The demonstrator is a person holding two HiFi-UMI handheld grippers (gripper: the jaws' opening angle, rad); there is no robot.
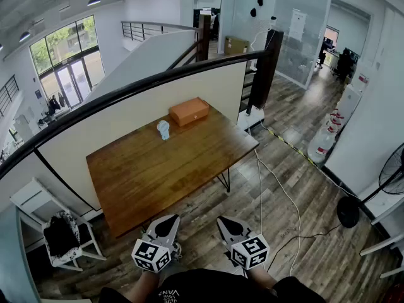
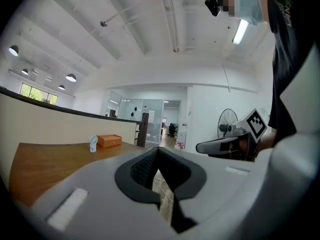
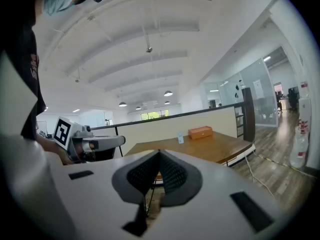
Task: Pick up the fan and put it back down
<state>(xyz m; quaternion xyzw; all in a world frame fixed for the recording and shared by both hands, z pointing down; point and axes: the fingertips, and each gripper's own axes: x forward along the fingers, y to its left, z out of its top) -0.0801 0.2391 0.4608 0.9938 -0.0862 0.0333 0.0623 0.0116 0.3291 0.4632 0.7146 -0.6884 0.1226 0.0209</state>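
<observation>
A small white fan (image 1: 163, 130) stands upright on the far part of the wooden table (image 1: 145, 175), next to an orange box (image 1: 189, 111). Both grippers hang in front of the table's near edge, well short of the fan. My left gripper (image 1: 168, 219) and right gripper (image 1: 225, 221) are side by side, both shut with nothing between the jaws. In the left gripper view the shut left gripper (image 2: 157, 151) points level, with the fan (image 2: 93, 143) far off to the left. The right gripper view shows the shut right gripper (image 3: 159, 154) and the fan (image 3: 180, 138) beyond it on the table.
A low wall with a black railing (image 1: 126, 93) runs behind the table. A white chair with a black bag (image 1: 62, 235) stands at the left. Cables (image 1: 278, 188) trail over the wood floor. A black pedestal fan (image 1: 391, 175) and water bottles (image 1: 328, 131) stand at the right.
</observation>
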